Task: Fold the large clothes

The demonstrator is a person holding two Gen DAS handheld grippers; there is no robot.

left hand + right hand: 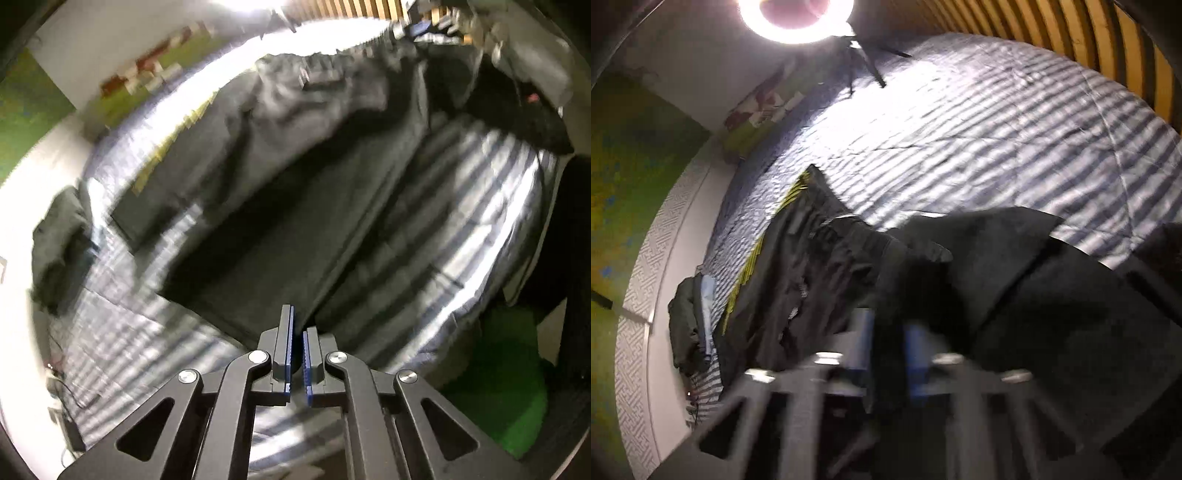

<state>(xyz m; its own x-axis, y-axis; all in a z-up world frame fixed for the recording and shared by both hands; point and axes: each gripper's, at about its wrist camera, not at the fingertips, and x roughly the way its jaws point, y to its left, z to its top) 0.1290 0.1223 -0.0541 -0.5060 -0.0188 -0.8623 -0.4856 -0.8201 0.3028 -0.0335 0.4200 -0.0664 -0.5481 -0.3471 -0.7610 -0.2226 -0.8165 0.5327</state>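
A ring light (796,18) glares over a striped quilt (979,129) — slatted headboard (1089,37) behind, green wall (635,155) alongside

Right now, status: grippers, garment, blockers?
Left gripper shut, nothing between its fingers. Right gripper shut on black garment. Second dark bundle at bed edge, clear.

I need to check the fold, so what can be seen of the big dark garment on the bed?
The dark garment is large, black, matte cloth with a yellow-striped side edge, rumpled and spread across the striped bedcover. One bunched end is lifted and pinched in the right tongs. The left tongs are shut just above its near edge.
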